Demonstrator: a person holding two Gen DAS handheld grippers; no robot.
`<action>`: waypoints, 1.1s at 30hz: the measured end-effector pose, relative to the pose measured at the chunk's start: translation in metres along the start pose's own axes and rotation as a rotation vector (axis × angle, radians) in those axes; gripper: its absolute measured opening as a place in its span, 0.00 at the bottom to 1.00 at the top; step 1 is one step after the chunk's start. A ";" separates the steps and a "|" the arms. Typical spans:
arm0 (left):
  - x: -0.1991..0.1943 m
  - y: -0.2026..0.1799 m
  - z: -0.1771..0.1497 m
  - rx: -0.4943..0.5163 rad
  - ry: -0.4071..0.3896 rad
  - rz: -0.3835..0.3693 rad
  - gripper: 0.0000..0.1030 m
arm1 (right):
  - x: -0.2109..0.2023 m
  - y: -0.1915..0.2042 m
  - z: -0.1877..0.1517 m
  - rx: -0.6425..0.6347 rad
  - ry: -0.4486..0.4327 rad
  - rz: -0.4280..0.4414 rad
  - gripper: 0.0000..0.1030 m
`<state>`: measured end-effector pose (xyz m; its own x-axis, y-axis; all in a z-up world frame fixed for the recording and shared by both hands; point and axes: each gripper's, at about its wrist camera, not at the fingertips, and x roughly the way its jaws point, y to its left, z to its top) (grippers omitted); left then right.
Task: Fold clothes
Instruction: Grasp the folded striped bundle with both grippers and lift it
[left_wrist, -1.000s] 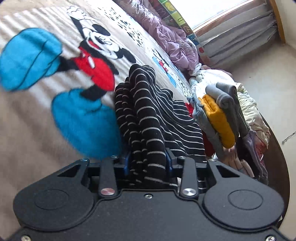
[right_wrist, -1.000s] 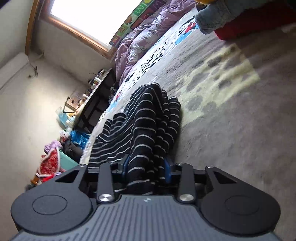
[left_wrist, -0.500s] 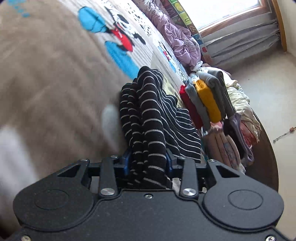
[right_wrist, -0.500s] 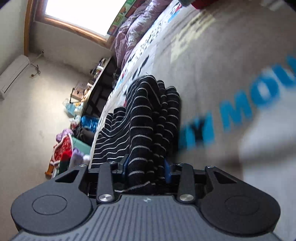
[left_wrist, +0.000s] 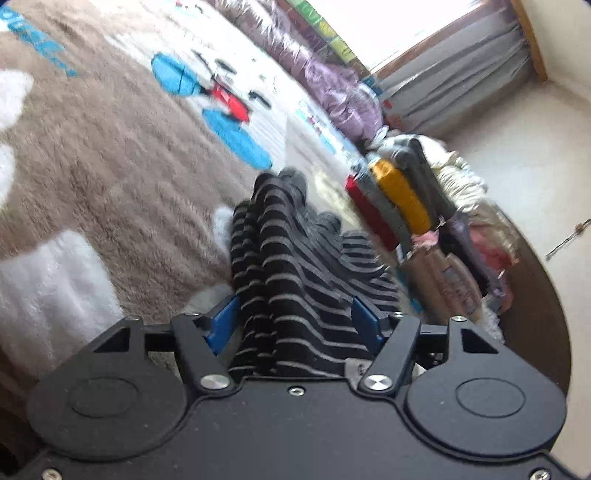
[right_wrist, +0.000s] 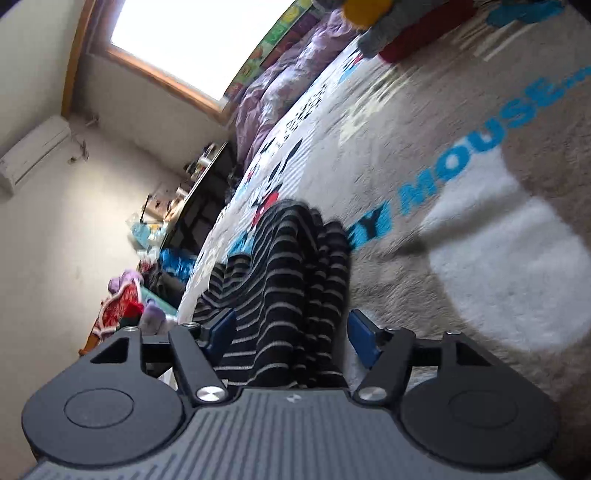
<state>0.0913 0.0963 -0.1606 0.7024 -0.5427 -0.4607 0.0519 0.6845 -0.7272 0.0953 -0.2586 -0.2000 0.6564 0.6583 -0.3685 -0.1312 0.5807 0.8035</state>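
Letting the striped garment down onto the bed

Both my left tongs (left_wrist: 295, 321) and right tongs (right_wrist: 291, 328) are opening, striped garment (left_wrist: 291, 280) lying loose between unclenched pads; I should back straight out so the fold stays flat on the plush cartoon blanket (left_wrist: 110, 155). Folded stack (left_wrist: 402, 206) nearby, window (right_wrist: 177, 40) beyond.

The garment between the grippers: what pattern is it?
Black with thin pale horizontal stripes; the garment shows best in the left wrist view.

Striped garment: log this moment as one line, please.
task: fold clothes | striped garment: bunched on blanket | left gripper: jaws opening, garment between | right gripper: jaws opening, garment between
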 end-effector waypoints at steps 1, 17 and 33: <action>0.005 0.001 -0.001 -0.009 0.011 0.011 0.64 | 0.006 -0.001 -0.001 -0.008 0.010 -0.008 0.65; -0.001 0.026 0.007 -0.117 -0.064 -0.180 0.33 | 0.031 0.015 -0.001 -0.021 -0.001 0.150 0.34; -0.111 0.095 0.073 -0.180 -0.472 -0.183 0.33 | 0.182 0.127 0.031 -0.093 0.169 0.400 0.34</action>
<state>0.0697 0.2570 -0.1417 0.9382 -0.3389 -0.0696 0.1099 0.4828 -0.8688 0.2210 -0.0797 -0.1511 0.4103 0.9047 -0.1148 -0.4212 0.2997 0.8560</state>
